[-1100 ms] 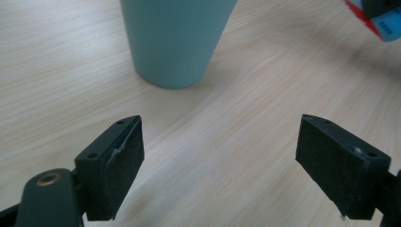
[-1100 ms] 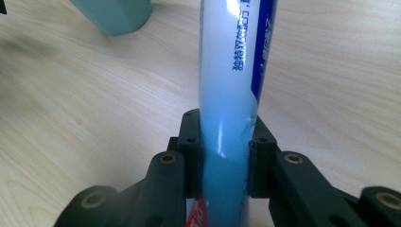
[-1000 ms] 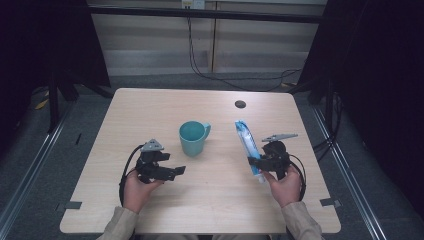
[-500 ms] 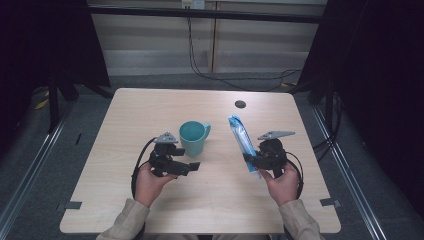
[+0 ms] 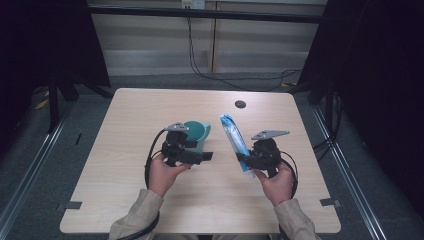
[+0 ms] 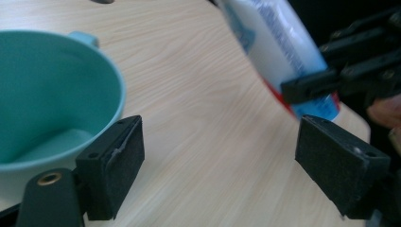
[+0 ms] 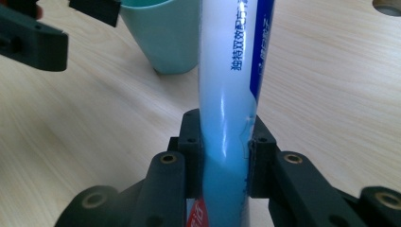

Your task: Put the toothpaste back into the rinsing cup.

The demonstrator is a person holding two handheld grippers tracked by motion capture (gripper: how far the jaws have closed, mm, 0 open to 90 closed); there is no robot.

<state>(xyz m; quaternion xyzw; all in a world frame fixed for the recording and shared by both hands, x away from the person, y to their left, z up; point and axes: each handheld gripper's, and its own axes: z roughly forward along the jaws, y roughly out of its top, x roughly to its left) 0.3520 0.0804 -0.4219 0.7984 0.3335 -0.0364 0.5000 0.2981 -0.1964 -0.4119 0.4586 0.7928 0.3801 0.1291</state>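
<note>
A: Item one: long white-and-blue plastic toothpaste tube (image 5: 236, 141); location?

B: Clamped near its lower end between the jaws of the right gripper (image 5: 246, 161); lifted off the light wood-grain table (image 5: 125, 200); long axis slanted up and away from the person, free end leaning toward the middle of the table; in the right gripper view the tube (image 7: 231, 94) rises straight out from between the pads.

A: Item two: teal ceramic mug (image 5: 197, 132)?

B: Upright on the table, mouth open, just beside the tube on its left side; the tube's free end stands a little above and to the side of the rim, not yet over it; judged, a short swing toward the mug would bring it there.

A: Nearer hand to the mug?

B: The left; left gripper (image 5: 202, 156) held wide, nothing between its pads; in the left gripper view the mug (image 6: 52, 94) sits just beside one pad, outside the jaws.

A: Other entries?

B: Small dark round disc (image 5: 240, 104) near the far edge, well apart.
</note>
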